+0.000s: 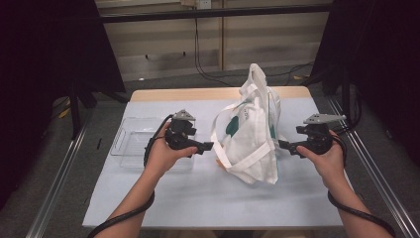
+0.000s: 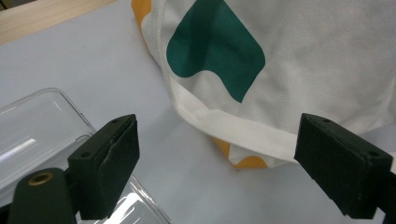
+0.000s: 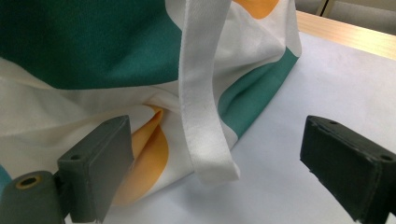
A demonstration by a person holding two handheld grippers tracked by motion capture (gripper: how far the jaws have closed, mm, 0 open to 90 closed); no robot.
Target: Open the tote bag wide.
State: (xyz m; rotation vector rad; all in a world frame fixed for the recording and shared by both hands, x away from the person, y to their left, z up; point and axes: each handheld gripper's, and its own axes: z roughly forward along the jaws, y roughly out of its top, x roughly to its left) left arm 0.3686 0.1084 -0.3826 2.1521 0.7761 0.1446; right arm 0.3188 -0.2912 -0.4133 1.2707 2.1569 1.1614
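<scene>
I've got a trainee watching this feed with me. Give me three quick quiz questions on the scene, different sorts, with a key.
1. True or false: the left gripper is shut on the white cloth tote bag with green and orange patches.
2. Which thing lies under the person's left hand? A) a metal bowl B) a clear plastic tray C) a cardboard box
3. Fill in: the white cloth strap shows between the open jaws of the ___ gripper.

Key: 1 false, both grippers are open and apart from the bag; 2 B; 3 right.
</scene>
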